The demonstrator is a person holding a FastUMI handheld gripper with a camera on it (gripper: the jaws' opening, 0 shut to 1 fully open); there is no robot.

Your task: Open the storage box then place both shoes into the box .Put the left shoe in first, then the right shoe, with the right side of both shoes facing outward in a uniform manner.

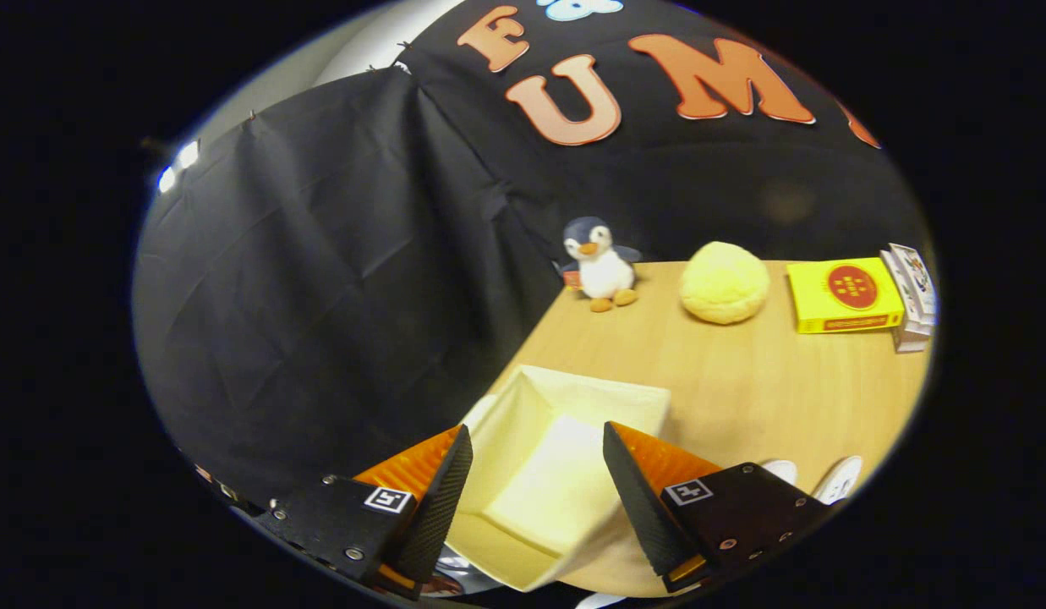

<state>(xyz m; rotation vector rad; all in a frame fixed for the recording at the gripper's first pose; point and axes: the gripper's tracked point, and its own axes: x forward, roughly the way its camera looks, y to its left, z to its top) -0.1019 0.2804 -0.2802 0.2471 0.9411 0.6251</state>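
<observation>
Gripper (pixel 535 457) fingers spread wide, ribbed black pads, orange backs, nothing held. Between and just beyond them: open cream fabric storage box (pixel 565 397), rectangular, soft walls, smooth pale floor, long axis running away from the fingers. Sits at near corner of light wooden table (pixel 742 389). White shoe tips (pixel 837 479) beside right finger. Beyond: plush penguin (pixel 599 264), fuzzy yellow ball (pixel 724 282), yellow carton (pixel 842 294).

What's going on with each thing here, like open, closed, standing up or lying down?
Storage box: open, nothing inside, just ahead of the fingers.
Gripper: open, holding nothing.
Shoes: outside the box, on the table.
Penguin plush: upright.
Yellow book: lying flat, closed.
Yellow plush ball: resting on the table.
</observation>
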